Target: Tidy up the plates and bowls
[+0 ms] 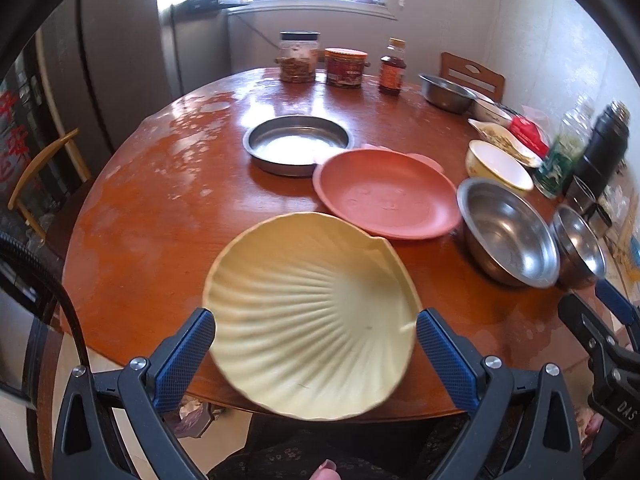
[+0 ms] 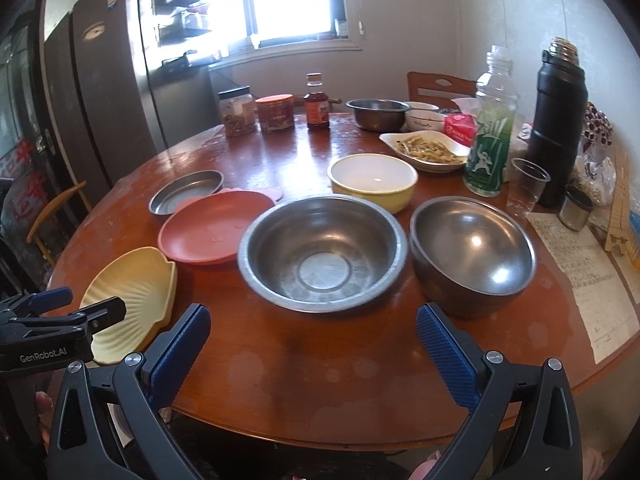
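Yellow and ribbed like a shell, the scallop plate sits at the near edge of the round wooden worktop, overhanging it a little. The left gripper has its blue fingers spread wide to either side of the plate; whether they touch its rim I cannot tell. From the right wrist view that same gripper shows side-on, level and low over the plate.

The right gripper hovers over bare wood at the near edge, its fingers parted and holding nothing. Just ahead of it stand a wide steel bowl and a rounder steel bowl side by side. Beyond these come the pink plate, the yellow bowl and a shallow steel pan.

Only the right view shows the handwritten paper and clear cup. Jars line the far edge.
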{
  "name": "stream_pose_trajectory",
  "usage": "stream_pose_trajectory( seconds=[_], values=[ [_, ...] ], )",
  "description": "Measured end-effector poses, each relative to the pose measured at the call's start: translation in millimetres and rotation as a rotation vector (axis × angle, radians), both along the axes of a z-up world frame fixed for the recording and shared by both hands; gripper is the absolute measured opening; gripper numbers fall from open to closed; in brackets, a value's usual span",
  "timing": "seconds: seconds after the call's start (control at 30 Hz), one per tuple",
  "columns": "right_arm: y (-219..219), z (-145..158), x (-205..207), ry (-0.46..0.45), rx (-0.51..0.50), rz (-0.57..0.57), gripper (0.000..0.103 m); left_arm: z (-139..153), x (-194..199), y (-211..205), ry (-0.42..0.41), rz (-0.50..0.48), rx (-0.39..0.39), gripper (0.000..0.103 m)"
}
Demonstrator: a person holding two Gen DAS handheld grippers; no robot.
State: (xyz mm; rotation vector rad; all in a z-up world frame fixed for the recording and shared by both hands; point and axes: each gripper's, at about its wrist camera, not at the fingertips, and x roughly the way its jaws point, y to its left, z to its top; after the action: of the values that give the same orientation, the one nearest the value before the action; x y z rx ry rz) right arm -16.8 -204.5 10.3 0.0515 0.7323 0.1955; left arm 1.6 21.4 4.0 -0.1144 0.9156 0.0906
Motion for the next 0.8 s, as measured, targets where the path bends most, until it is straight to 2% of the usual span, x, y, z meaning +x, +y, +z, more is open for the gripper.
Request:
stream_pose_trajectory(
  seconds=[0.17, 0.33, 0.57, 0.77, 0.8],
  values=[
    [21.4, 4.5, 2.6, -0.012, 0.011, 0.070, 0.103, -0.3, -2.6, 27.3, -0.004, 0.080, -0.025, 0.102],
    [50.5, 4.7, 8.2, 0.013, 0.024, 0.180, 0.103, -7.9, -2.5, 50.1, 0.024, 0.130, -0.037, 0.102],
    [86.9, -13.9, 27.8, 0.120, 0.038, 0.298, 0.103, -22.7, -2.5, 70.9, 0.080, 0.154, -0.063, 0.102],
    [107.9, -27.2, 46.7, 0.175, 0.035, 0.345, 0.095, -35.4, -1.7, 71.5, 0.122, 0.138, -0.084, 0.100],
    [111.1, -29.3, 49.0, 0.182, 0.023, 0.347, 0.086, -36.5, -1.3, 71.4, 0.125, 0.136, -0.086, 0.097]
  ],
)
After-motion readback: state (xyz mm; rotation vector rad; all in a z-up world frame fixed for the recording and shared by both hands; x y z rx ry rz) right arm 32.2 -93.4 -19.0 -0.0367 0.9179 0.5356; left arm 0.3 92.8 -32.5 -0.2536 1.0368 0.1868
